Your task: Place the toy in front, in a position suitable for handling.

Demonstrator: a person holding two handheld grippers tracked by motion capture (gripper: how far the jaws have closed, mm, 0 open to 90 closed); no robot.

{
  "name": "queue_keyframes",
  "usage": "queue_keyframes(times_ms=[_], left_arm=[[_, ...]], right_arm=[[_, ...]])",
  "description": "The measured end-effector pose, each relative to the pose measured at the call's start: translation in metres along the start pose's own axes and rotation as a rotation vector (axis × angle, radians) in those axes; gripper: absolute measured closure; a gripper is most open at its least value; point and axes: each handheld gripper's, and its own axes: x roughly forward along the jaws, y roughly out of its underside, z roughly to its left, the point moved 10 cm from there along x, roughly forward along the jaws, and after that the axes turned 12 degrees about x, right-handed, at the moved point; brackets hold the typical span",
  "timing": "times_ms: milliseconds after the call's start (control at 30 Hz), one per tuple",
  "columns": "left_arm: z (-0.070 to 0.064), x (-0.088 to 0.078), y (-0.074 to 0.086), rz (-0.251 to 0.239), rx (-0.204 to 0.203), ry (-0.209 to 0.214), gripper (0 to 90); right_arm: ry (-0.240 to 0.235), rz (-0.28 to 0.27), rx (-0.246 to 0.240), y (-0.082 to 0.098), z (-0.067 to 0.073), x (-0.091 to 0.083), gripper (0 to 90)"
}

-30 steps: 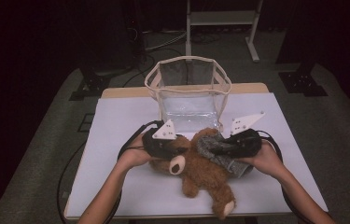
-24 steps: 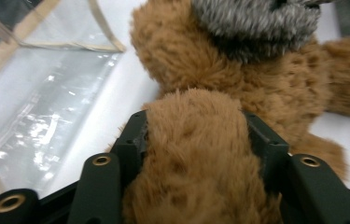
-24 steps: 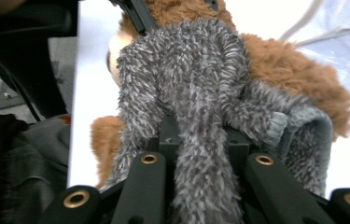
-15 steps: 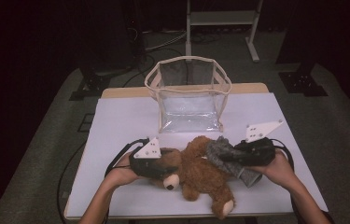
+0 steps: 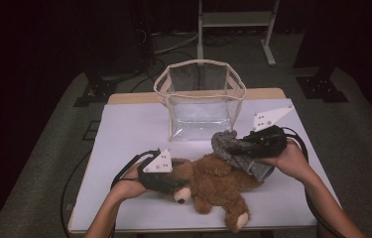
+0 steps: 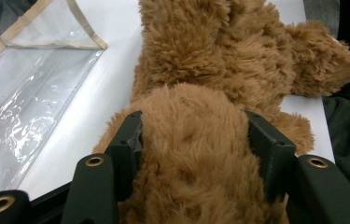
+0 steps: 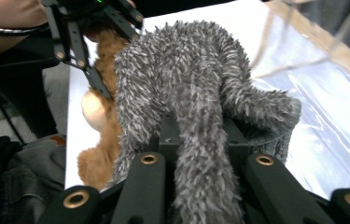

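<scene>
A brown teddy bear lies on the white table, head toward the left. My left gripper is shut on the bear's head, and brown fur bulges between its jaws in the left gripper view. My right gripper is shut on a grey fuzzy plush toy, held just above the bear's back, in front of the clear bag. In the right gripper view the grey plush drapes over the jaws, with the bear and the left gripper beyond it.
The clear bag with beige trim stands open-topped at the table's middle back, seen as well in the left gripper view. The white table cover has bare room at left and right. A metal stand and cables sit behind the table.
Both grippers drew back from the bag toward the person. The left one pulled the bear's head toward the near edge; the right one carried the grey plush to the right, off the bear.
</scene>
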Motion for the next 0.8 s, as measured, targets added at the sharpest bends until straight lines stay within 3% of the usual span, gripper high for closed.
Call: queue_keyframes(times_ms=[233,333,400,533,700,800], left_arm=[[-0.002,0.000,0.000,0.008,0.021,0.005,46.1],[-0.002,0.000,0.000,0.004,0.020,0.006,46.1],[-0.003,0.000,0.001,0.000,0.017,0.010,45.8],[0.000,-0.001,0.000,-0.015,0.000,0.018,39.6],[0.005,-0.005,0.001,-0.001,-0.046,0.006,21.0],[0.006,-0.011,0.005,-0.014,-0.074,0.018,22.4]], right_arm=[[-0.067,0.110,-0.058,-0.015,0.018,0.041,74.9],[-0.099,0.154,-0.073,-0.009,0.021,0.059,74.8],[-0.099,0.178,-0.057,0.000,0.021,0.065,74.8],[-0.090,0.169,-0.036,0.014,0.020,0.062,75.3],[-0.089,0.142,-0.009,0.027,0.020,0.056,75.6],[-0.093,0.127,0.003,0.032,0.017,0.050,75.6]])
